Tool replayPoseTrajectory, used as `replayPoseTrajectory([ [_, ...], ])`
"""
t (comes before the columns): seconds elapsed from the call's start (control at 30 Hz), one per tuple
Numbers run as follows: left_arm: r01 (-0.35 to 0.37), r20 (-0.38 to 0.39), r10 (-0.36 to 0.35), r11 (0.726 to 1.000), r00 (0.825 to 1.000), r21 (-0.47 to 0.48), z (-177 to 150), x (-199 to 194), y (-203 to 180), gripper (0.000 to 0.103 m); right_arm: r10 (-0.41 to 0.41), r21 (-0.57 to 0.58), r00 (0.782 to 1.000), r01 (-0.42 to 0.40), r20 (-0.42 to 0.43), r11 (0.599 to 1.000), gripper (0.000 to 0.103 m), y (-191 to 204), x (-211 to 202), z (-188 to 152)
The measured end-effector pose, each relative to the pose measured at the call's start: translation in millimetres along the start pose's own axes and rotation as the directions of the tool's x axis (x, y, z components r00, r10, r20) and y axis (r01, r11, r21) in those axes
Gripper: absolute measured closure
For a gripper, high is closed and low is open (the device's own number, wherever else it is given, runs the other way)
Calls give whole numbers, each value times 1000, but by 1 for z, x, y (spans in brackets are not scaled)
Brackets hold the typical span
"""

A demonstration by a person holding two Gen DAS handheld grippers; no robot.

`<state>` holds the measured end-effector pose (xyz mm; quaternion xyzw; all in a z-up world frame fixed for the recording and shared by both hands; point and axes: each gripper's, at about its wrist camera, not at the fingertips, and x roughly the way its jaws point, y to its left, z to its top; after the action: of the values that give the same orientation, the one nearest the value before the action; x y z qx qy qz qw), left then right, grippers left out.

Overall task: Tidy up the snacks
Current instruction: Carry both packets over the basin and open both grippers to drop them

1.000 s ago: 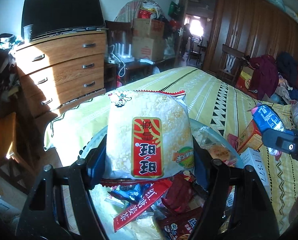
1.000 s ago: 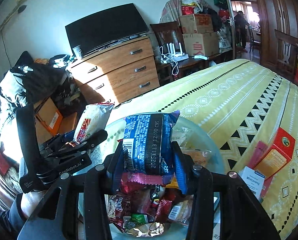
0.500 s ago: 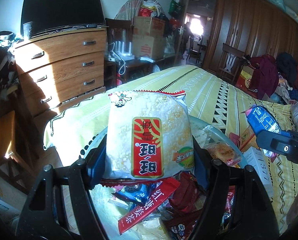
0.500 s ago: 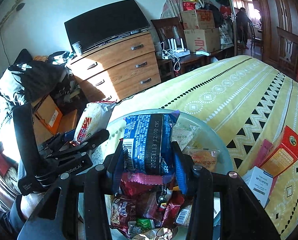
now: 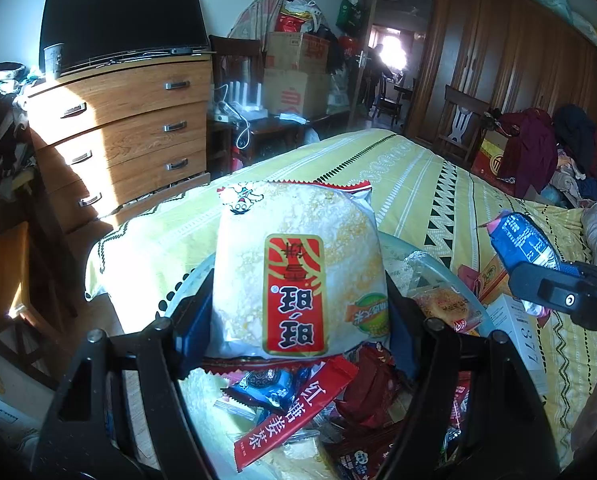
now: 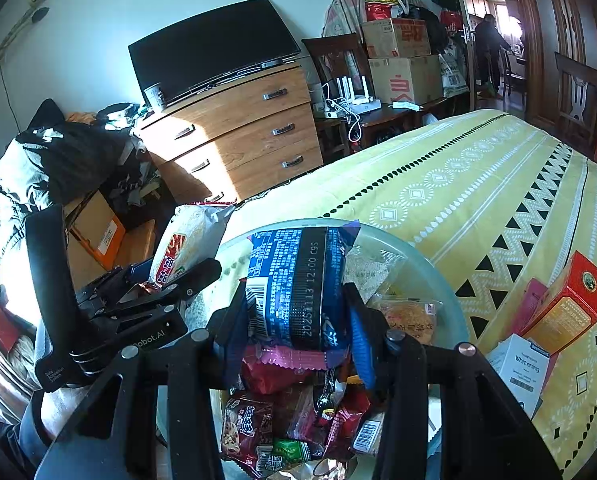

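little has moved since a second ago; both our hands hold as before. our left gripper [image 5: 298, 312] pinches a white rice cracker pack [image 5: 298, 272] above the clear bowl [image 6: 438, 280] of snacks on the yellow bedspread [image 6: 478, 184]. our right gripper [image 6: 298, 328] pinches a blue snack packet [image 6: 298, 280] over the same bowl. red box [image 6: 566, 304] lies beside the bowl.
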<state>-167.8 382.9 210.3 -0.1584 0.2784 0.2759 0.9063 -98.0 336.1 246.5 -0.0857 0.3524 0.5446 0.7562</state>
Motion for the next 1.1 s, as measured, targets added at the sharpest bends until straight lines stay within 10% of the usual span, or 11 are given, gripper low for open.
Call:
replayPoseTrajectory([
  [0.93, 1, -63, 0, 1000, 998, 9, -4, 22, 7, 27, 23, 31, 999, -22, -37, 999, 55, -3, 23, -6],
  [1.1, -5, -66, 5, 1000, 998, 4, -4, 20, 5, 9, 30, 31, 998, -28, -50, 999, 47, -3, 27, -10],
])
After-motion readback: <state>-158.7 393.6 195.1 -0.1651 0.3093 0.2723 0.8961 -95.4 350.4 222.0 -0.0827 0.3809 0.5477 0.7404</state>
